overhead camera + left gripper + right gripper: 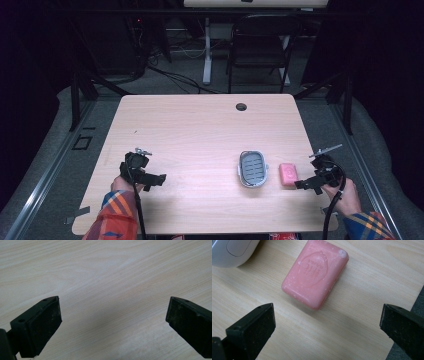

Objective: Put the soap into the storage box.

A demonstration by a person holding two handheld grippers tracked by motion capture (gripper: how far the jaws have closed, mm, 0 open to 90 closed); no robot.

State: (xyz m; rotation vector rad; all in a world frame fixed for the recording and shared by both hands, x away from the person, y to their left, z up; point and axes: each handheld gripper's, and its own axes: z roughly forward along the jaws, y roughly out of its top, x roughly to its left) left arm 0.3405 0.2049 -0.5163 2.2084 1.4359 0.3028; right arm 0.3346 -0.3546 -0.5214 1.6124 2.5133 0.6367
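Pink soap bar (315, 273) lying flat on the wooden table (200, 130), embossed face up, near the right edge, at about four o'clock from the table's centre. Just beside it, toward nine o'clock, an empty grey soap dish (252, 168) with a slotted tray, apart from the bar and not touching. Likely set side by side so the bar can be lifted across into the dish.

Right gripper (306, 184) poised just at three o'clock of the bar, jaws spread wide and empty, aimed along the table toward it. In the right gripper view, bar ahead at twelve o'clock and lying at a slant, with the white rim of the dish (233, 252) at eleven o'clock. Wide opening probably chosen to straddle the bar; a turn of the hand probably needed to close on its narrow sides.

Left gripper (154, 179) resting low at the table's eight o'clock, well apart from both things, jaws likewise spread and empty over bare wood (112, 277). Seemingly parked out of the way.
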